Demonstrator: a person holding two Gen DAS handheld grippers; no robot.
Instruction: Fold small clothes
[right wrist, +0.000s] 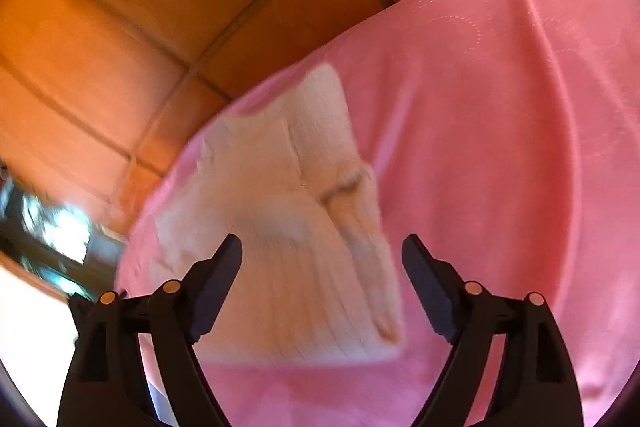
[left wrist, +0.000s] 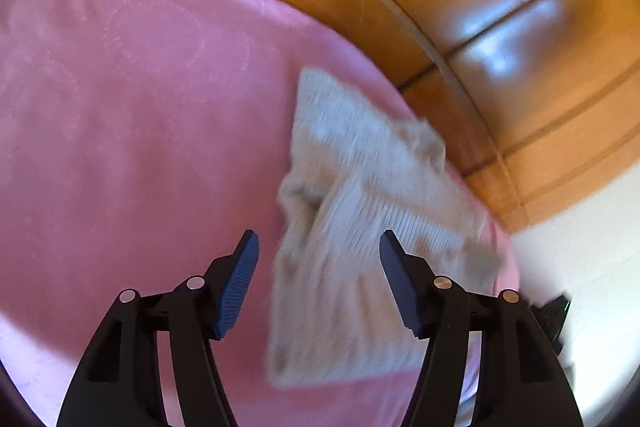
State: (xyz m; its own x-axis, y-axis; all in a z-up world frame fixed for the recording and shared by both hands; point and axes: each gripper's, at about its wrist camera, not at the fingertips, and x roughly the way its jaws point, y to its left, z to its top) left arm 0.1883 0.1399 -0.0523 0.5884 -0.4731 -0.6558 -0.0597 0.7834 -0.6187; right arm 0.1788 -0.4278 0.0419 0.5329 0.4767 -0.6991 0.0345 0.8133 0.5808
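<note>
A small cream knitted sweater (left wrist: 360, 227) lies partly folded on a pink blanket (left wrist: 120, 107), with one sleeve laid across its body. My left gripper (left wrist: 319, 241) hovers above its near part, open, with nothing pinched between the blue pads. In the right wrist view the same sweater (right wrist: 288, 227) spreads below my right gripper (right wrist: 322, 245), which is also open and holds nothing. A folded sleeve (right wrist: 360, 219) runs down the sweater's right side. Both views are blurred by motion.
The pink blanket (right wrist: 500, 147) ends at an edge close behind the sweater. Beyond it stands an orange-brown wooden panelled wall (left wrist: 480, 7), also seen as wooden panels (right wrist: 120, 27). A bright white area (left wrist: 580, 247) lies at the right, with a dark object (left wrist: 554, 311) near it.
</note>
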